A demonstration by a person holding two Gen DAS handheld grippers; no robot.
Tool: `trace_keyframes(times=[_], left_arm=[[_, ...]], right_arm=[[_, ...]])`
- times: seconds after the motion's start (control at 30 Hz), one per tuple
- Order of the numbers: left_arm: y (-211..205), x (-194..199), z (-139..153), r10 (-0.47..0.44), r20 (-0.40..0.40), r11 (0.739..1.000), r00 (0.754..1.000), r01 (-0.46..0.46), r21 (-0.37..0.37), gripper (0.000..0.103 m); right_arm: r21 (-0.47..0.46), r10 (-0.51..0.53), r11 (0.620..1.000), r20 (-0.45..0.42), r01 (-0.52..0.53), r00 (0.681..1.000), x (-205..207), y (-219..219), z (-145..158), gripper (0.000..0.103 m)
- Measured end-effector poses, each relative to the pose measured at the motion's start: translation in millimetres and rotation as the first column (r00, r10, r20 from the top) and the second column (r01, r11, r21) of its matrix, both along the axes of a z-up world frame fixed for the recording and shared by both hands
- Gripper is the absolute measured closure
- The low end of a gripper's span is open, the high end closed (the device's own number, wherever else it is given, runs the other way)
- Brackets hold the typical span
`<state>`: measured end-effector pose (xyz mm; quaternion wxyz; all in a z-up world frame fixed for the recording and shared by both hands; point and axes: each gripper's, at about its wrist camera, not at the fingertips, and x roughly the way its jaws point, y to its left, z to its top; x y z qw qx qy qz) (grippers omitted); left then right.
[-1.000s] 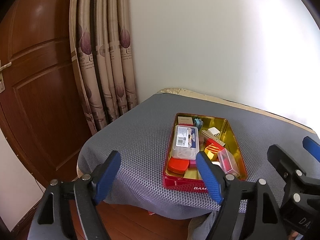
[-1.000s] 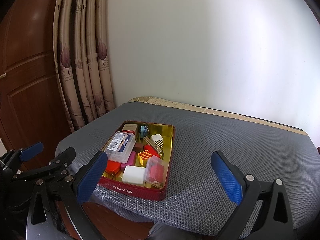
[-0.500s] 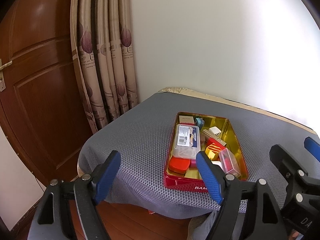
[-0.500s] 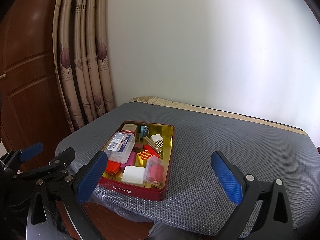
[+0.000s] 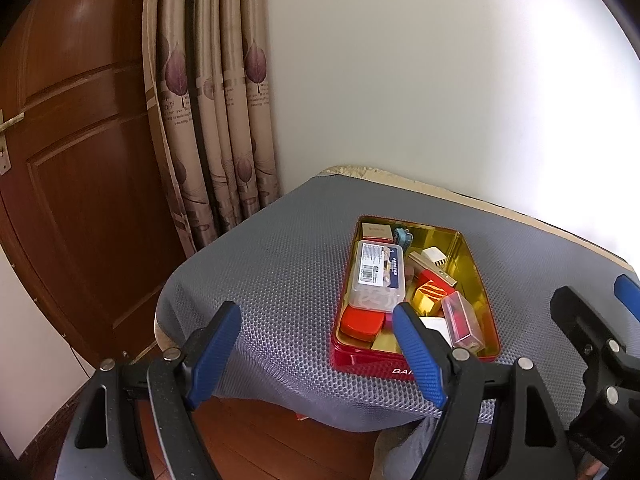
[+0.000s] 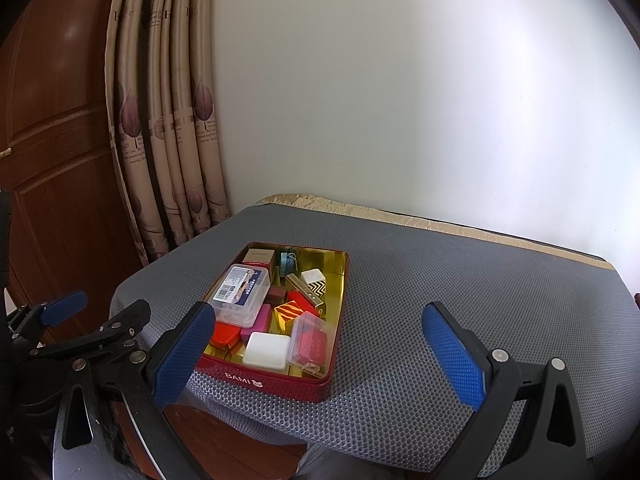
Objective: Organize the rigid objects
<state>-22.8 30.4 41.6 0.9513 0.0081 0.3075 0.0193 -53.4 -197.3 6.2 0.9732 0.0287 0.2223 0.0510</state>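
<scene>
A red tin [image 5: 404, 366] [image 6: 280, 382] with a gold inside sits near the front edge of a grey mesh-covered table [image 5: 280, 280] [image 6: 460, 288]. It holds several small rigid items: a clear labelled case [image 5: 376, 276] [image 6: 240, 294], a red oval box [image 5: 362, 324], a white block [image 6: 267, 350], a clear box with a red insert [image 6: 312, 342] [image 5: 462, 322], a striped orange cube [image 6: 291, 314]. My left gripper [image 5: 316, 344] is open and empty, held before the table's front left edge. My right gripper [image 6: 320, 344] is open and empty, in front of the tin.
A brown wooden door [image 5: 72, 160] and a patterned beige curtain [image 5: 216, 120] stand left of the table. A white wall [image 6: 400, 100] is behind it. Wooden floor [image 5: 256, 436] lies below the table's front edge. The grey mat stretches to the right of the tin.
Both grippers have stayed nearly still. The left wrist view has shifted very slightly; the tin sits a touch higher in it.
</scene>
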Motion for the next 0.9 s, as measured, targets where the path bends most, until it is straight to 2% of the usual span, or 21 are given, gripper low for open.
trace_keyframes(times=[0.8, 0.9], left_arm=[[-9.3, 3.8, -5.4, -0.008, -0.025, 1.0, 1.0, 0.009, 0.029, 0.019], [-11.6, 2.0, -5.5, -0.011, -0.009, 0.999, 1.0, 0.012, 0.042, 0.017]], right_arm=[[0.003, -0.003, 1.0, -0.003, 0.003, 1.0, 1.5, 0.5, 0.9, 0.0], [0.003, -0.003, 1.0, -0.002, 0.003, 1.0, -0.2, 0.8, 1.0, 0.0]])
